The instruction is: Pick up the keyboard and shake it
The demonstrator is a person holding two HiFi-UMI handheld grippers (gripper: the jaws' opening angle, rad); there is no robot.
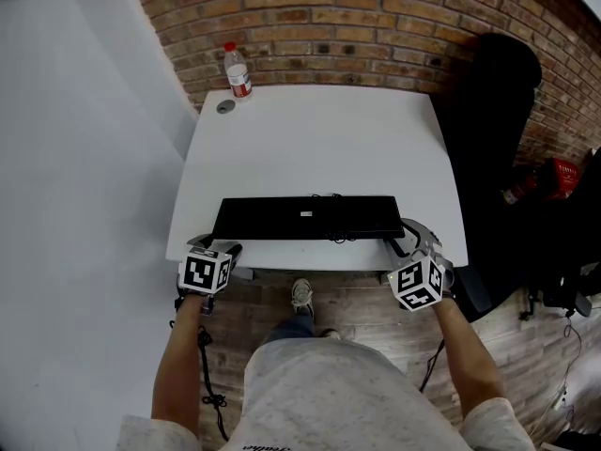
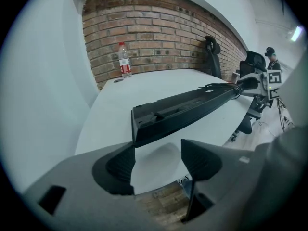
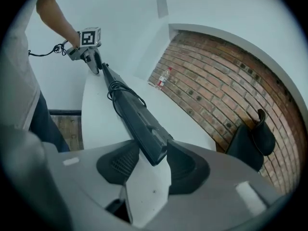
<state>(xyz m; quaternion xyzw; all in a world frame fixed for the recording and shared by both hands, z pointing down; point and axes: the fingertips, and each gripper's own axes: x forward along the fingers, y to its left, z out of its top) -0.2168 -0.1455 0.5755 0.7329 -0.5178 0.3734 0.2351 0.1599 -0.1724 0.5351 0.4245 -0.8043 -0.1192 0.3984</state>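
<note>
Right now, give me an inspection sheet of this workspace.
Surface: white table against the brick wall.
Job's things: black keyboard lying along the table's near edge.
Clutter: bottle and small grey disc at the far left corner.
Grippers: left gripper open, fingers just short of the keyboard's end; right gripper with fingers flanking the other end, contact unclear.
Cables: cord looped on the keyboard.
Surroundings: black chair, wooden floor.

Head view steeply down over table (image 1: 310, 130), both gripper views close, facing along keyboard (image 2: 183, 109) from opposite ends
</note>
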